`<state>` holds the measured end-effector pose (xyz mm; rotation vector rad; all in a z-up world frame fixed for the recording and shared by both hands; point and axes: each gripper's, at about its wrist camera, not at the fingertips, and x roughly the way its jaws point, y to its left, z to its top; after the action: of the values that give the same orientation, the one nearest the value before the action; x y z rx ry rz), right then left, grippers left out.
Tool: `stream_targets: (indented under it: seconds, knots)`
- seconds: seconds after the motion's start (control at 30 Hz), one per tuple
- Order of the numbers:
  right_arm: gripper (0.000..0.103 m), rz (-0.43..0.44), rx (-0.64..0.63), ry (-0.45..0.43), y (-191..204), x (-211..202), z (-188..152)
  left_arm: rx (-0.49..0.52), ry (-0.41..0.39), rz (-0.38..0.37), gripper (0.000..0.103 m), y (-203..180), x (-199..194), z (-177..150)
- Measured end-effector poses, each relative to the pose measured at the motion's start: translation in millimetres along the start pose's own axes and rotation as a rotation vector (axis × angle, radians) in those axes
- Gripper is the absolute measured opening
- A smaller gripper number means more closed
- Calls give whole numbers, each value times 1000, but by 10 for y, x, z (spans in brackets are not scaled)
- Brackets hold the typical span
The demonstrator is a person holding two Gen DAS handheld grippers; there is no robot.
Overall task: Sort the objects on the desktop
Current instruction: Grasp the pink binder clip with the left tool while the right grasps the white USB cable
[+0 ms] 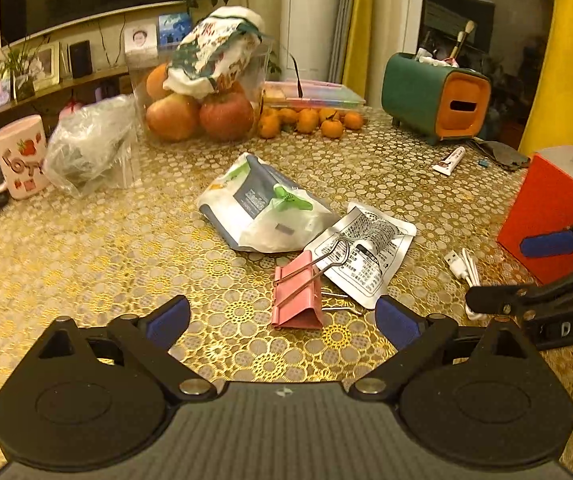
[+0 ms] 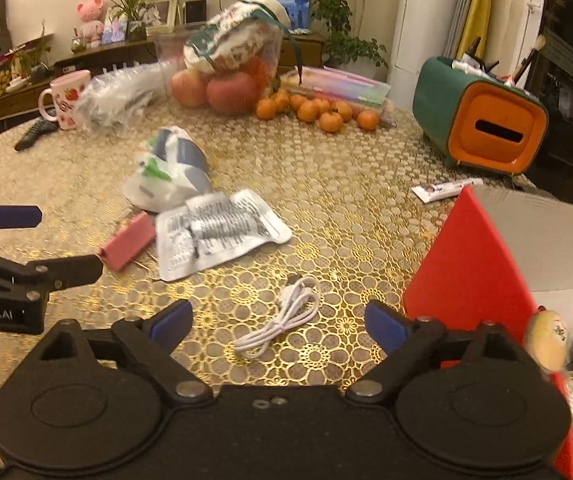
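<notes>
My left gripper (image 1: pixel 282 320) is open and empty, low over the table, with a pink binder clip (image 1: pixel 297 295) lying between its fingertips. A silver foil packet (image 1: pixel 364 258) and a white-and-blue pouch (image 1: pixel 260 210) lie just beyond it. My right gripper (image 2: pixel 278 322) is open and empty above a coiled white USB cable (image 2: pixel 282 320). The clip (image 2: pixel 128 241), packet (image 2: pixel 216 234) and pouch (image 2: pixel 170 172) also show in the right wrist view. A red box (image 2: pixel 470 276) stands open at the right, with small items inside.
A gold lace tablecloth (image 1: pixel 86 260) covers the table. At the back stand a fruit container (image 1: pixel 202 92), tangerines (image 1: pixel 310 120), a pink mug (image 1: pixel 16 156), a plastic bag (image 1: pixel 90 144) and a green-orange holder (image 1: pixel 434 98). A small tube (image 1: pixel 449 161) lies near it.
</notes>
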<state>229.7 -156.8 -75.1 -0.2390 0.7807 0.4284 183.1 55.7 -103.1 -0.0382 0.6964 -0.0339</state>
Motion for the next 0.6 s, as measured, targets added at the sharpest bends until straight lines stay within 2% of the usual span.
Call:
stream_targets:
  seconds: [0.1, 0.2, 0.27, 0.47, 0.53, 0.6]
  knots:
    - [88, -9, 0, 7, -14, 86, -14, -5, 9, -1, 92, -20, 96, 15]
    - [81, -6, 12, 18, -32, 157, -12, -11, 8, -4, 89, -37, 152, 38]
    - [78, -5, 21, 21, -45, 188, -10, -12, 9, -5, 80, -44, 186, 56]
    - [66, -1, 58, 29, -84, 255, -1, -31, 29, -3, 66, -26, 280, 78]
    - [64, -4, 66, 30, -87, 269, -4, -38, 38, -2, 64, -15, 315, 77]
    - [60, -3, 69, 34, -84, 289, -17, -38, 46, -5, 57, -8, 349, 66]
